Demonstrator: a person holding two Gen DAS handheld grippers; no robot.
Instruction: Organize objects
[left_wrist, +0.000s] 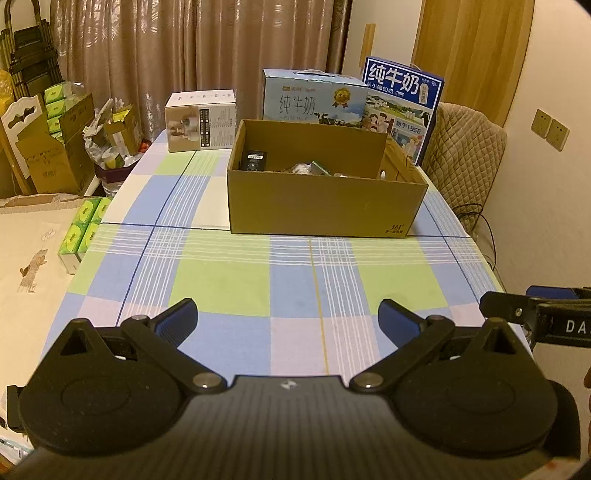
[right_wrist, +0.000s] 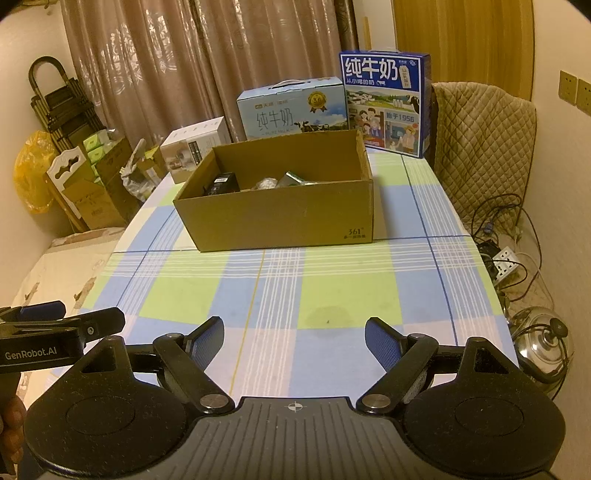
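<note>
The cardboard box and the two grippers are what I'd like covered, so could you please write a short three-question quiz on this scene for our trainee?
1. True or false: the cardboard box on the checked tablecloth is open at the top, with items inside.
2. How do the left gripper and the right gripper stand? A) both open, nothing between the fingers; B) both shut on an item; C) one open, one shut.
3. Fill in: behind the box stand two milk cartons; the taller one is dark ____.

Key: 1 true, a black item among them; 2 A; 3 blue.
</note>
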